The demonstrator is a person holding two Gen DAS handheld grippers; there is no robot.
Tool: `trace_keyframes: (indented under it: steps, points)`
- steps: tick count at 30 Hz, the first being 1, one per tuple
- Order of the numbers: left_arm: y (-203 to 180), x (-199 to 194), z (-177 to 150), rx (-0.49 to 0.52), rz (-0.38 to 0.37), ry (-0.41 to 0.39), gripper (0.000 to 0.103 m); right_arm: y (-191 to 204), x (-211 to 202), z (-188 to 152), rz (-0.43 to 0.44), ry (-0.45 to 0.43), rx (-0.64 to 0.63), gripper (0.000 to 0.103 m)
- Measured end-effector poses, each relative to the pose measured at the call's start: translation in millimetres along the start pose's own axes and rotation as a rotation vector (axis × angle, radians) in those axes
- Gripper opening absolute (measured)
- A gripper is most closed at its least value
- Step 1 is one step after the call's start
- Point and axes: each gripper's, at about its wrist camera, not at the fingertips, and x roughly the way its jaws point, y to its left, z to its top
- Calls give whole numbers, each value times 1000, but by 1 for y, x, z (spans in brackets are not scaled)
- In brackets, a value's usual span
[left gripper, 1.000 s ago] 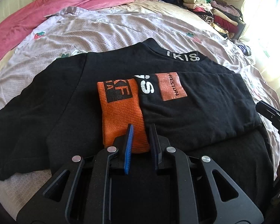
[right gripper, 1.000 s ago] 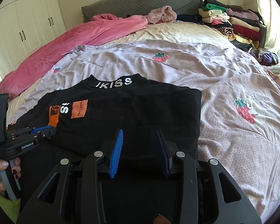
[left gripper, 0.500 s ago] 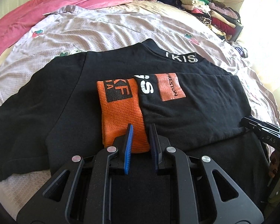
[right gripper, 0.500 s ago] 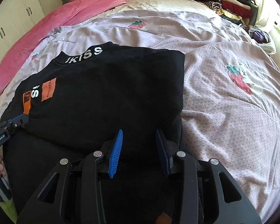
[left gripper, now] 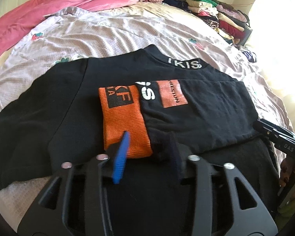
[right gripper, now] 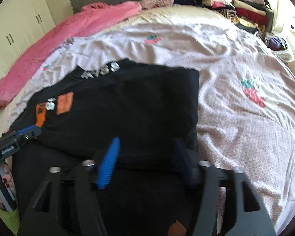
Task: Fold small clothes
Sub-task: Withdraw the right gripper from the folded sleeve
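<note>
A black shirt with white collar lettering lies on the bed, its right side folded inward. The folded sleeve ends in an orange cuff. My left gripper hovers at the cuff's near end. Its jaws are opening, the cuff's end lies loose between them, and the pads do not press on it. In the right wrist view the shirt fills the middle. My right gripper stands over the near folded edge with its jaws opening wide and black cloth slack beneath them. Each gripper also shows in the other's view: the right gripper, the left gripper.
A lilac bed cover with strawberry prints stretches to the right and beyond the shirt. A pink blanket lies along the far left. Stacked folded clothes sit at the far right corner. White wardrobe doors stand at the left.
Both grippers' jaws have spread apart. The left had been nearly shut at the orange cuff's end; the cuff now lies free. The shirt has stayed in place.
</note>
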Motion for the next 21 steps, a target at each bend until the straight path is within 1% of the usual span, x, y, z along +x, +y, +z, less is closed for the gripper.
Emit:
trace_keyframes:
  steps: [7, 9, 15, 16, 17, 18, 19, 21]
  points:
    - [1, -17, 0, -2, 6, -18, 49, 6, -17, 3, 21, -52, -13, 67]
    - [4, -23, 0, -8, 11, -26, 56, 10, -21, 3, 26, -62, -17, 67]
    - [12, -39, -2, -19, 17, -46, 68, 31, -30, -2, 57, -86, -43, 68]
    - [13, -41, -2, -19, 17, -49, 70, 33, -32, -2, 59, -90, -48, 85]
    - [14, -44, -3, -21, 18, -54, 73, 38, -35, -3, 60, -105, -57, 93]
    - [14, -46, -3, -22, 18, -57, 74, 40, -38, -4, 60, -113, -62, 96]
    - [16, -49, -3, -23, 20, -63, 75, 42, -40, -5, 62, -120, -67, 96]
    - [18, -54, -3, -30, 23, -71, 79, 48, -44, -6, 74, -128, -74, 96]
